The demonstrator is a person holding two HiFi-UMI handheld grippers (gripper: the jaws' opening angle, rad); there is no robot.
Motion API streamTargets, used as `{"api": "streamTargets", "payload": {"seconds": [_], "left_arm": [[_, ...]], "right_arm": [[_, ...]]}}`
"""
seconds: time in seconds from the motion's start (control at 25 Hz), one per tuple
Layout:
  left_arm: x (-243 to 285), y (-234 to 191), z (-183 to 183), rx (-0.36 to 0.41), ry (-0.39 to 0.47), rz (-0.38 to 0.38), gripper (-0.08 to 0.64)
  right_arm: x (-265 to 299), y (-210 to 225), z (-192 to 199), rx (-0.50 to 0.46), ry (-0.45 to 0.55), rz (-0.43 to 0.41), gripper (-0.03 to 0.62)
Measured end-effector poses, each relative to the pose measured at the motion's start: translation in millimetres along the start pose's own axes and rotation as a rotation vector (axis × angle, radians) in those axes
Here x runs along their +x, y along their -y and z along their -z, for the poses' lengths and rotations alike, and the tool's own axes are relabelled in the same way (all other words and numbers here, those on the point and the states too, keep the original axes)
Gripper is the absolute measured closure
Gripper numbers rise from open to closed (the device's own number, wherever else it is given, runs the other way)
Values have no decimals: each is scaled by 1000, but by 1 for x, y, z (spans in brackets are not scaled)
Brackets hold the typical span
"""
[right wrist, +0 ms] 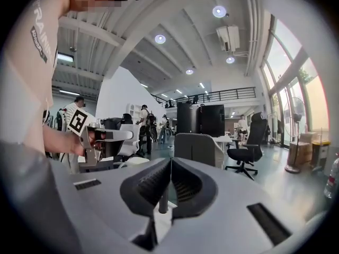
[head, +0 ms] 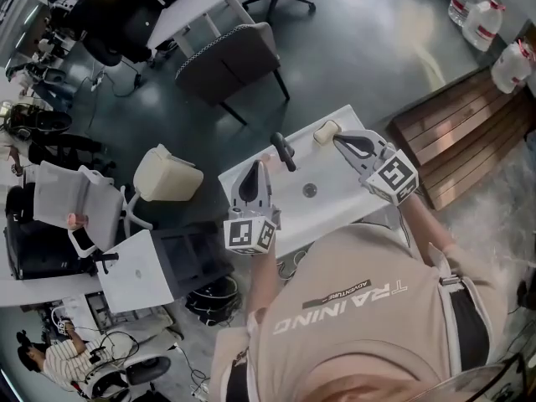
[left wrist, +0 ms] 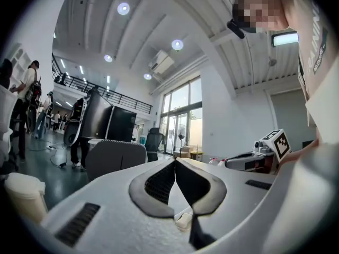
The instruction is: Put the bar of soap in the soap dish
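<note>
left gripper view: my left gripper (left wrist: 175, 162) has its jaws pressed together at the tips, with nothing pinched between the pads. the right gripper (right wrist: 169, 161) reads the same in its own view, jaws together and empty, and the dark faucet (right wrist: 163, 201) shows through the gap beneath them. in the head view both grippers hang over the white sink (head: 335, 199), the left one at 9 o'clock of the drain (head: 310, 190) and the right one at 2 o'clock. the bar of soap (head: 326, 131), cream coloured, lies at the sink's 12 o'clock corner. from above it sits just beside the right gripper's tip, and i cannot tell whether they touch. the faucet stands at 11 o'clock of the drain, between the two grippers. further out from the sink i see a grey chair (head: 228, 61) at 11 o'clock, a cream bin (head: 167, 174) at 9 o'clock and a wooden pallet (head: 469, 132) at 3 o'clock.
</note>
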State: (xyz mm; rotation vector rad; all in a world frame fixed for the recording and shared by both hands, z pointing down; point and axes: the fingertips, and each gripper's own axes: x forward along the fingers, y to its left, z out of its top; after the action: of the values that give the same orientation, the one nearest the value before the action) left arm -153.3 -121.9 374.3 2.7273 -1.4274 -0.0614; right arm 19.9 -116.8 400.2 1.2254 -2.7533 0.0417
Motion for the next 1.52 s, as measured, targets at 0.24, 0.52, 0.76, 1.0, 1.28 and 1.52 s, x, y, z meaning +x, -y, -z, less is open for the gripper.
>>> {"api": "streamTargets", "payload": {"seconds": [0.24,0.52,0.76,1.0,1.28,1.52], "left_arm": [[-5,0,23,24,-52,-25,549],[-8,-4,28,-5,-61,-45,549],[-6,-1,38,-8,-84,-30,549],[-2,-2,45,-17,-99,-27,549],[-5,-7,54,-42,-113,-58,549],[-2,-12,58,-110,-111,-89,549]], "right_arm": [[-5,-1,6,43,-3,29,577],[-10,-4,13,31,-26,43,578],[-10,-3,21,17,-32,50,578],[-11,3,34,49,-48,40,578],[-7,2,42,48,-82,3,578],[7,6,34,27,-91,-43,578]]}}
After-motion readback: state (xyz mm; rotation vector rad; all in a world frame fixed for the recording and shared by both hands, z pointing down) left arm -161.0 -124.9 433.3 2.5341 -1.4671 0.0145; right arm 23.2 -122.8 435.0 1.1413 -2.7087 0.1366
